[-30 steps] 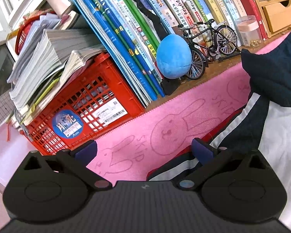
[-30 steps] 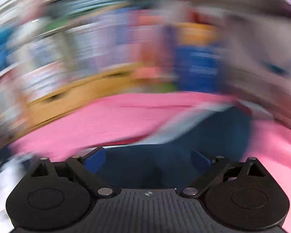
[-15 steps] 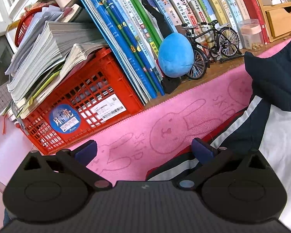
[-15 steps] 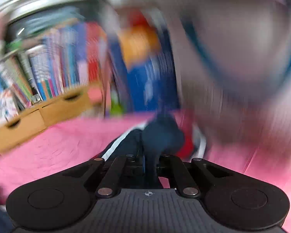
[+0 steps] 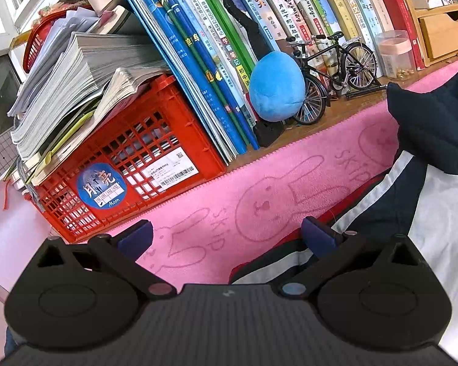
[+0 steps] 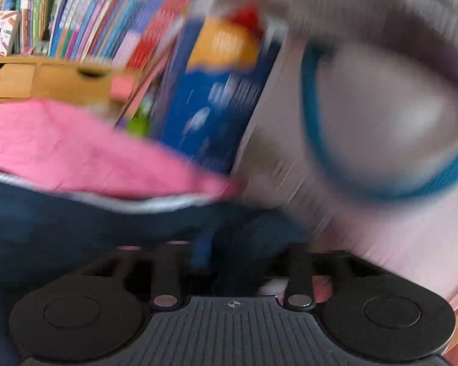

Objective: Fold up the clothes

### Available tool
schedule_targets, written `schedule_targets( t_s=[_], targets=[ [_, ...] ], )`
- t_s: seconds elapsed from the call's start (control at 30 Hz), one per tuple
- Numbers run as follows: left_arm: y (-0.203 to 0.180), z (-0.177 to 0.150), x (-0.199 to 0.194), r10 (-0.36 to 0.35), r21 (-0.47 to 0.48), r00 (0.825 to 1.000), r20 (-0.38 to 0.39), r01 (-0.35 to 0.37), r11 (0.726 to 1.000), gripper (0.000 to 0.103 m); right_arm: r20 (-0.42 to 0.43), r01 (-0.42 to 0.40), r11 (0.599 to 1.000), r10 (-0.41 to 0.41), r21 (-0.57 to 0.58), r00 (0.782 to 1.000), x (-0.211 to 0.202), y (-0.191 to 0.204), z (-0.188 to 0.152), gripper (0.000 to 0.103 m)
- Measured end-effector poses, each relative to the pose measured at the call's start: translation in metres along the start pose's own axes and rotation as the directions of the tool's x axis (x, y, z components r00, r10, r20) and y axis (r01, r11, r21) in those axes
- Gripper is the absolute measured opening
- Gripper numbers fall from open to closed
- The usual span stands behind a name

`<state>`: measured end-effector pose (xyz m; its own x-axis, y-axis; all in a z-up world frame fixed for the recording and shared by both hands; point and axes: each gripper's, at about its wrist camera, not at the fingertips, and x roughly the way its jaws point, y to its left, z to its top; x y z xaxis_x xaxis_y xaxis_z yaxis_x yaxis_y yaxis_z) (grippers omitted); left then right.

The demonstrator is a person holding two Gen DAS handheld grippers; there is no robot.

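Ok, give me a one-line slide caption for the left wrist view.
Open left gripper poised over pink rabbit-print towel beside navy-and-white jacket, red plastic crate behind.

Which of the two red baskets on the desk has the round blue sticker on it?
The front red crate, nearest the left gripper, carries the round blue sticker. The other red basket sits behind the paper stack, sticker-free.

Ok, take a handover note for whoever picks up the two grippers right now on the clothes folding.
Left gripper: open, empty, low over the pink bunny-print towel, at the hem of the navy, white and red jacket.
Right gripper: view blurred; jaws opening with navy fabric of the jacket bunched between them.
Jacket lies on the towel in front of the row of books, with a navy part already turned over onto its white panel.
Left to do: check the right release, finish the remaining folds, square up the bundle.
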<state>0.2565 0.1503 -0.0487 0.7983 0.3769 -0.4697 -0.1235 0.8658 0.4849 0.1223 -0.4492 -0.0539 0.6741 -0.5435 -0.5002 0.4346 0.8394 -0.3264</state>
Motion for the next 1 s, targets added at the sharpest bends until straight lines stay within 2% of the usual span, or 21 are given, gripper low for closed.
schedule_targets(
  t_s=[0.1,0.13,0.17,0.27,0.3,0.33,0.37,0.4,0.43,0.47,0.53,0.57,0.63,0.67,0.7,0.77,0.87,0.9,0.93,0.97,1.0],
  targets=[
    [-0.001,0.000,0.000,0.004,0.005,1.000,0.002,-0.004,1.000,0.103,-0.046,0.011,0.999,-0.013,-0.038,0.999,-0.015,0.006,-0.001,0.087],
    [-0.001,0.000,0.000,0.006,0.008,1.000,0.003,-0.006,1.000,0.103,-0.051,0.065,0.996,-0.068,-0.058,0.996,-0.025,0.007,0.000,0.099],
    [-0.002,0.000,0.000,0.008,0.011,1.000,0.004,-0.009,1.000,0.103,-0.052,0.132,0.988,-0.136,-0.080,0.989,-0.038,0.009,0.000,0.103],
    [-0.003,0.000,-0.001,0.014,0.017,1.000,0.007,-0.014,1.000,0.103,-0.005,0.202,0.955,-0.208,-0.216,0.978,-0.087,0.034,-0.001,0.103],
    [-0.003,0.000,-0.001,0.014,0.017,1.000,0.007,-0.014,1.000,0.103,0.028,0.195,0.946,-0.194,-0.259,0.981,-0.104,0.046,0.000,0.103],
    [-0.003,0.000,-0.001,0.012,0.015,1.000,0.006,-0.012,1.000,0.103,0.079,0.143,0.946,-0.126,-0.290,0.989,-0.123,0.062,0.001,0.103],
    [-0.002,0.000,-0.001,0.011,0.013,1.000,0.006,-0.011,1.000,0.103,0.125,0.046,0.949,-0.007,-0.311,0.992,-0.142,0.081,0.005,0.103],
    [-0.002,0.000,-0.001,0.010,0.012,1.000,0.006,-0.010,1.000,0.103,0.159,-0.078,0.942,0.136,-0.327,0.978,-0.159,0.100,0.009,0.103],
    [-0.002,0.000,-0.001,0.010,0.012,1.000,0.006,-0.010,1.000,0.103,0.180,-0.206,0.916,0.279,-0.344,0.943,-0.175,0.118,0.013,0.103],
    [-0.002,0.000,-0.001,0.012,0.013,1.000,0.006,-0.012,1.000,0.103,0.180,-0.349,0.867,0.430,-0.356,0.885,-0.188,0.136,0.019,0.103],
    [-0.003,0.000,-0.002,0.014,0.015,1.000,0.007,-0.015,1.000,0.103,0.116,-0.597,0.725,0.664,-0.345,0.739,-0.200,0.175,0.032,0.097],
    [-0.003,0.000,-0.002,0.016,0.015,1.000,0.008,-0.016,1.000,0.103,0.059,-0.687,0.654,0.737,-0.318,0.674,-0.198,0.199,0.039,0.093],
    [-0.003,0.000,-0.002,0.022,0.020,1.000,0.009,-0.022,1.000,0.103,-0.054,-0.820,0.516,0.838,-0.246,0.543,-0.190,0.248,0.048,0.074],
    [-0.004,0.000,-0.002,0.026,0.025,1.000,0.011,-0.026,0.999,0.103,-0.103,-0.859,0.464,0.864,-0.217,0.493,-0.185,0.268,0.050,0.070],
    [-0.005,0.000,-0.002,0.031,0.030,0.999,0.013,-0.031,0.999,0.103,-0.128,-0.868,0.450,0.868,-0.211,0.480,-0.181,0.282,0.051,0.065],
    [-0.007,-0.001,-0.003,0.039,0.040,0.999,0.017,-0.039,0.998,0.103,-0.119,-0.835,0.490,0.841,-0.250,0.528,-0.172,0.297,0.049,0.065],
    [-0.008,0.000,-0.004,0.038,0.034,0.999,0.014,-0.038,0.999,0.103,-0.080,-0.783,0.581,0.789,-0.222,0.609,-0.142,0.285,0.049,0.079],
    [-0.008,0.000,-0.004,0.035,0.029,0.999,0.012,-0.035,0.999,0.103,-0.063,-0.738,0.650,0.741,-0.183,0.669,-0.125,0.275,0.052,0.081],
    [-0.007,0.000,-0.004,0.031,0.025,0.999,0.011,-0.031,0.999,0.103,-0.046,-0.662,0.734,0.664,-0.150,0.747,-0.108,0.267,0.057,0.096],
    [-0.006,0.000,-0.003,0.029,0.023,1.000,0.011,-0.029,0.999,0.103,-0.047,-0.595,0.799,0.593,-0.091,0.804,-0.091,0.255,0.061,0.103],
    [-0.006,0.000,-0.003,0.029,0.024,1.000,0.011,-0.029,0.999,0.103,-0.062,-0.546,0.838,0.545,-0.008,0.836,-0.074,0.244,0.065,0.103]
  ],
)
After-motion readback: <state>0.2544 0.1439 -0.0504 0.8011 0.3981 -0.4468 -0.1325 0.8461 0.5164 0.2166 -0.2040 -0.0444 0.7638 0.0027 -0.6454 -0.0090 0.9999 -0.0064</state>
